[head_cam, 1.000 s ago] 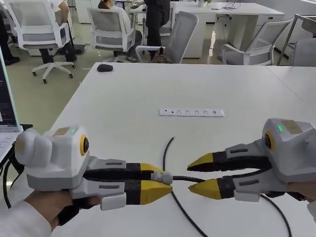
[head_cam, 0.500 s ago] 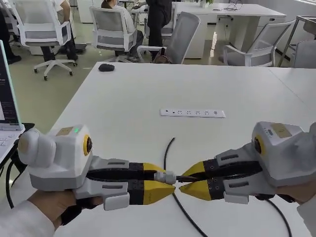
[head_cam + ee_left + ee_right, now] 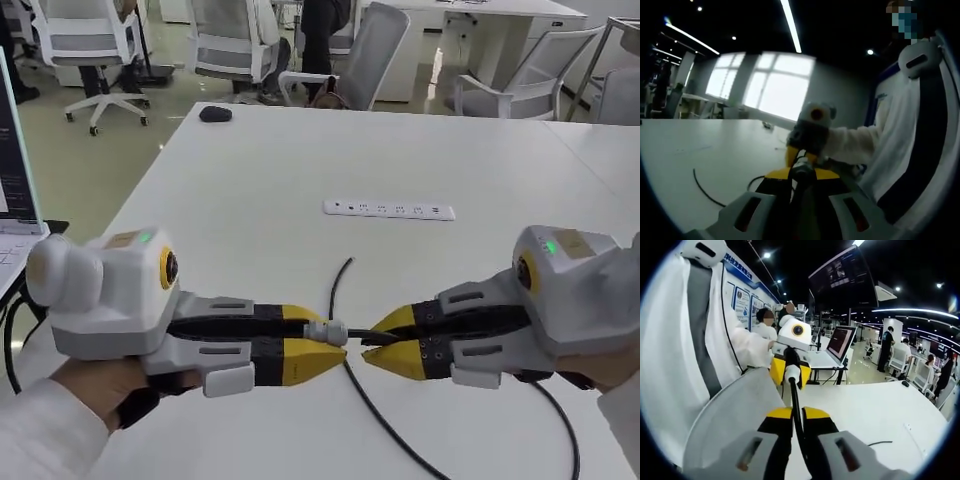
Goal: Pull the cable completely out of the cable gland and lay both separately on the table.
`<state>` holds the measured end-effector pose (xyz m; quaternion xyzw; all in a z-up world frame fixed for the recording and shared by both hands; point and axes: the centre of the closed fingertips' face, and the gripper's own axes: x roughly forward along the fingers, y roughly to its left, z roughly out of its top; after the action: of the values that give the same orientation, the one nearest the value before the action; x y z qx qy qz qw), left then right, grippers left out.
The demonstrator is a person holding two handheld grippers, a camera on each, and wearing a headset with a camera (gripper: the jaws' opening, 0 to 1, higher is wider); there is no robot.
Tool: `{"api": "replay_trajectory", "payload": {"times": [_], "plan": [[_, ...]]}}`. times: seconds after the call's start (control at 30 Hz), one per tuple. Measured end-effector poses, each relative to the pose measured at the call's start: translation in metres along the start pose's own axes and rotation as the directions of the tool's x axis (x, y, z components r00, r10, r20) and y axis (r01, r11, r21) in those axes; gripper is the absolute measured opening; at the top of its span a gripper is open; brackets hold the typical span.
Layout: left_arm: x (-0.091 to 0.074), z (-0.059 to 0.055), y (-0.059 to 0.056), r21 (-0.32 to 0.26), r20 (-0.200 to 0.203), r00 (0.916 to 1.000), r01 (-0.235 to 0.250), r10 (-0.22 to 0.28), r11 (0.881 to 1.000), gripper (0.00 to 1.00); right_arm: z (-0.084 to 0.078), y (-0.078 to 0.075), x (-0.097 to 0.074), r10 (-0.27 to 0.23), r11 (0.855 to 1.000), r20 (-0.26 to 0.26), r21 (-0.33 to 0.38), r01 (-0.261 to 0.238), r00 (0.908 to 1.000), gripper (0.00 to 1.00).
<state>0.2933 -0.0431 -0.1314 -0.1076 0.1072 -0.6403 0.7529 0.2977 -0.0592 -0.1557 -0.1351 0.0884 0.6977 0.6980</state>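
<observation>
- Left gripper [image 3: 337,342]: jaws closed on the cable gland [image 3: 325,331], which sticks out past the yellow tips; held above the table [image 3: 250,200]
- Right gripper [image 3: 369,346]: jaws nearly shut, pinching the black cable [image 3: 335,288] just beside the gland; tips face the left gripper's tips, close but apart
- Cable runs out of the gland into the right gripper's jaws; the rest of it lies curved on the table below both grippers
- Power strip [image 3: 388,210] lies farther back; a dark mouse [image 3: 214,114] sits near the far edge
</observation>
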Motion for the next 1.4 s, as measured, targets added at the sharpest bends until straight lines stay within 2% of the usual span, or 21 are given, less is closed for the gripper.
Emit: {"api": "replay_trajectory", "payload": {"times": [0.1, 0.23, 0.47, 0.8, 1.13, 1.4], "plan": [[-0.006, 0.001, 0.002, -0.003, 0.007, 0.9999, -0.007, 0.007, 1.0, 0.17, -0.002, -0.001, -0.004, -0.011, 1.0, -0.007, 0.004, 0.011, 0.9999, 0.05], [-0.014, 0.008, 0.002, -0.011, 0.033, 0.9994, -0.01, 0.011, 1.0, 0.17, -0.009, -0.001, -0.007, -0.028, 1.0, -0.028, 0.011, 0.028, 0.9992, 0.04], [-0.02, 0.006, 0.007, -0.013, 0.03, 0.9995, -0.008, 0.008, 1.0, 0.17, -0.014, -0.003, -0.008, -0.06, 0.998, -0.032, 0.031, 0.061, 0.9977, 0.04], [-0.036, 0.005, 0.013, -0.013, 0.031, 0.9993, -0.018, 0.019, 1.0, 0.17, -0.03, -0.01, -0.006, -0.088, 0.993, -0.06, 0.072, 0.092, 0.9943, 0.03], [-0.055, 0.004, 0.02, -0.022, 0.046, 0.9964, -0.07, 0.071, 0.997, 0.17, -0.043, -0.022, 0.002, -0.09, 0.99, -0.059, 0.108, 0.096, 0.9942, 0.04], [-0.069, 0.007, 0.025, -0.027, 0.062, 0.9903, -0.123, 0.124, 0.992, 0.17, -0.068, -0.041, 0.009, -0.096, 0.983, -0.093, 0.146, 0.109, 0.991, 0.04]]}}
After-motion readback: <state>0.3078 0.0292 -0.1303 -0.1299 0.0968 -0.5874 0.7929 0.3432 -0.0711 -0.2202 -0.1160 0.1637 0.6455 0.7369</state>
